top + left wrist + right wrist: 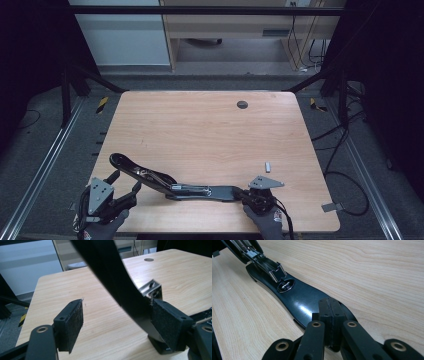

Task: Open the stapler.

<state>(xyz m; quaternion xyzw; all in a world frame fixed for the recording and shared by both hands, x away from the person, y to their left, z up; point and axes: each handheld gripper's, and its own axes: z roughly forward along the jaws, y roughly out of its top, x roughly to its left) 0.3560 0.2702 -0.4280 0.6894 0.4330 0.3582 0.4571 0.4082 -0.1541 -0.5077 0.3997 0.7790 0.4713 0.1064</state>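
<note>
Since the stapler [170,184] lies swung open along the table's [210,130] near edge, loading seems to be the work in hand.
Stapler: base flat, top arm [117,285] raised, magazine [265,263] exposed.
Right gripper [248,196]: jaws pressed together, pinning the base's [302,300] end.
Left gripper [122,186]: jaws apart around the arm — no grip.
Staple strip [268,166]: a small pale piece, judged to be one, untouched beside the right gripper.
Left: 1 strip loaded, arm closed.
</note>
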